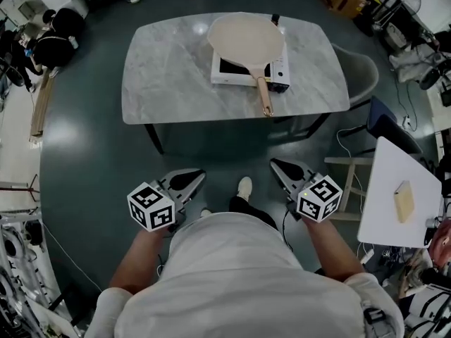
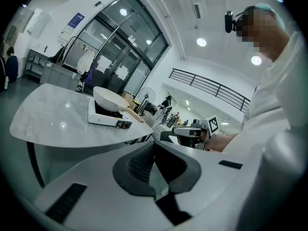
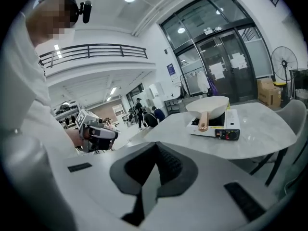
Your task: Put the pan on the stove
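A cream pan (image 1: 244, 39) with a light wooden handle (image 1: 264, 96) rests on the white portable stove (image 1: 280, 74) at the middle of the grey marble table (image 1: 169, 76). Both gripper views show the pan (image 2: 109, 99) (image 3: 210, 107) on the stove (image 2: 103, 117) (image 3: 226, 129) well ahead. My left gripper (image 1: 199, 177) and right gripper (image 1: 275, 164) are held close to my body, well short of the table, over the dark floor. Each is shut with nothing between its jaws. In the left gripper view the right gripper (image 2: 175, 131) shows; in the right gripper view the left gripper (image 3: 113, 133) shows.
A grey chair (image 1: 359, 72) stands at the table's right end. A white side table (image 1: 391, 196) with a pale block (image 1: 403, 201) sits at the right. Equipment and cables crowd the left edge (image 1: 21, 259). People stand far off in the room (image 3: 139, 112).
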